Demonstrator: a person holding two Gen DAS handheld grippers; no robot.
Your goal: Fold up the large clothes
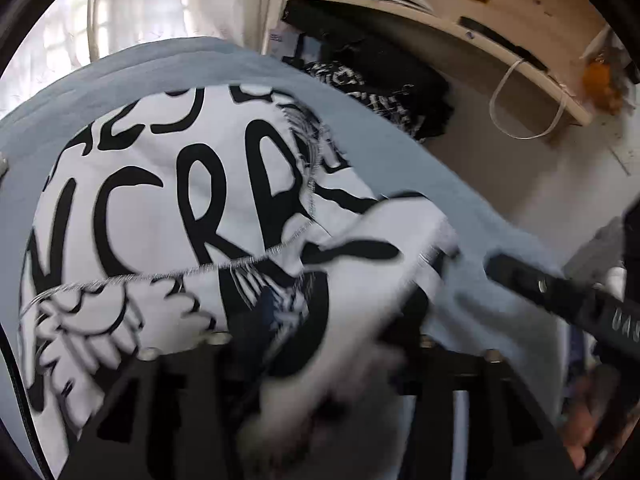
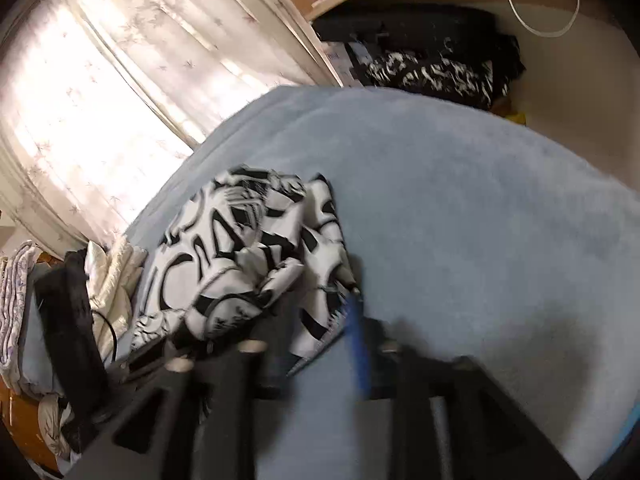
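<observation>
Cloth fills most of the left wrist view: a white garment printed with bold black lettering and cartoon shapes (image 1: 168,208) lies spread on a pale blue fleecy blanket (image 1: 400,160), stretching ahead of and to the left of the left gripper (image 1: 320,364). A blurred fold of the same white fabric rises right between this gripper's black fingers (image 1: 440,392), which appear pinched on it, though motion blur hides the tips. To its right, the other gripper's dark arm (image 1: 560,296) slants in over the blanket edge. Far ahead, a pile of black clothes with white print (image 1: 380,88) sits under a curved wooden shelf (image 1: 440,20), and a sheer pale curtain (image 1: 160,4) hangs ahead to the left. From the right wrist view, the garment (image 2: 240,248) lies bunched and crumpled on the blanket (image 2: 480,208), ahead and to the left of the right gripper (image 2: 320,360). One hem corner reaches down between this gripper's dark fingers (image 2: 276,364), beside a blurred blue strip (image 2: 358,344); I cannot tell whether the jaws are pressed together on it. Left of the gripper, a stack of cream and white folded linens (image 2: 112,276) rests at the blanket edge, and the curtain (image 2: 120,80) glows behind.
</observation>
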